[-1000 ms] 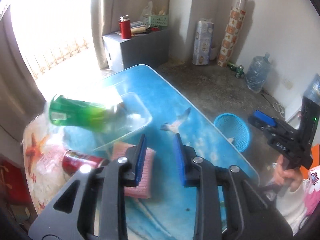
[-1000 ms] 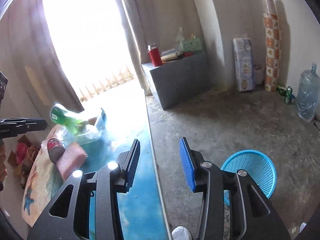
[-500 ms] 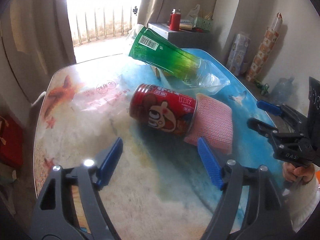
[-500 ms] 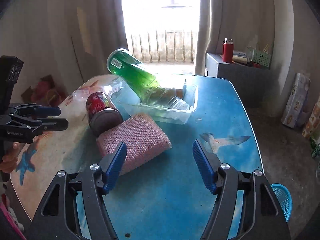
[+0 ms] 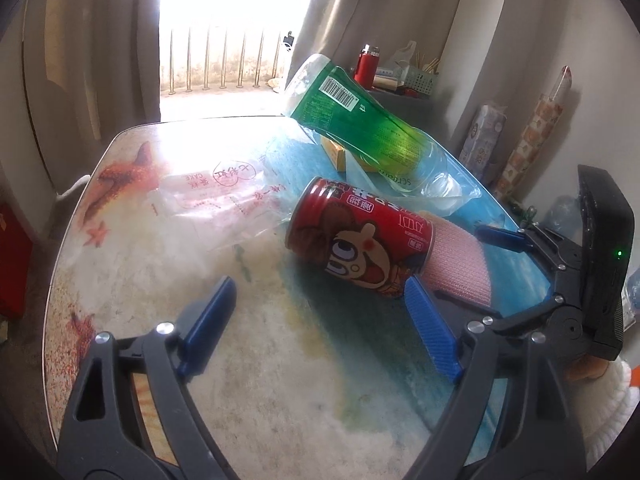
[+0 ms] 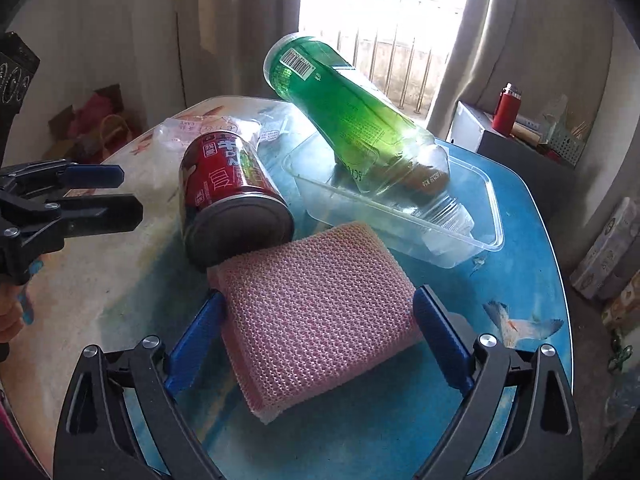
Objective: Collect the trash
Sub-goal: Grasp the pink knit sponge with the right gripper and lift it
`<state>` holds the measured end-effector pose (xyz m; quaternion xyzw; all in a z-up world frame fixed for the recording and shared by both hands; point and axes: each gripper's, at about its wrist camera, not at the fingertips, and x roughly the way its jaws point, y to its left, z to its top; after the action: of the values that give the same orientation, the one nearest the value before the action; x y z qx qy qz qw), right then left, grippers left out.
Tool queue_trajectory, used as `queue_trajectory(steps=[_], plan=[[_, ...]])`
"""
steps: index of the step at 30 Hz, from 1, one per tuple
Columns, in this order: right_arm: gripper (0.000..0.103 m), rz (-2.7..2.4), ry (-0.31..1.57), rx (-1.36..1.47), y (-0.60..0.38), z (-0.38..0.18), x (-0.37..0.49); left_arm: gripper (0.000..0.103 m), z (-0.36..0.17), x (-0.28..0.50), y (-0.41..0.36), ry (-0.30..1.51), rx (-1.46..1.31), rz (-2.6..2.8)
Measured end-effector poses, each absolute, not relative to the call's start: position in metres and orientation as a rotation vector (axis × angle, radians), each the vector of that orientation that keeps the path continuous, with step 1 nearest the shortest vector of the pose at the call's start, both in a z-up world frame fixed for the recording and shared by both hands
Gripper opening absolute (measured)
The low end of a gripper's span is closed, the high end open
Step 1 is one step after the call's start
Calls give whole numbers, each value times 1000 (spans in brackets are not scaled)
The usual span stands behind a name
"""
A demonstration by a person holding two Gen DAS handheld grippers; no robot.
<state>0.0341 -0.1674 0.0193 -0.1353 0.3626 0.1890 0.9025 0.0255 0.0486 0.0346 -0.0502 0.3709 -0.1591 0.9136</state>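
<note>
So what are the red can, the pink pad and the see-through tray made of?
The red can looks like metal: glossy printed wall, dull grey end with a rim. The pink pad seems a soft sponge in a knitted mesh cover, matte; the core is hidden. The tray looks like thin clear plastic, shiny, with a moulded lip.

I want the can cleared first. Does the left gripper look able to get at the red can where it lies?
Probably yes. The left gripper is open, the red can lies on its side just ahead, nothing lies between; the pink sponge only touches its far end.
</note>
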Motion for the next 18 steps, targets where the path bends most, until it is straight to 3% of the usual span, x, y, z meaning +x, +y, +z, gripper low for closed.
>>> queue_trajectory(steps=[6,18], plan=[[96,375,779,-356,-154,12,44,82,33,19,50,778,-85,-316],[90,524,777,-320,-183,13,22,82,33,15,42,782,-63,-339]])
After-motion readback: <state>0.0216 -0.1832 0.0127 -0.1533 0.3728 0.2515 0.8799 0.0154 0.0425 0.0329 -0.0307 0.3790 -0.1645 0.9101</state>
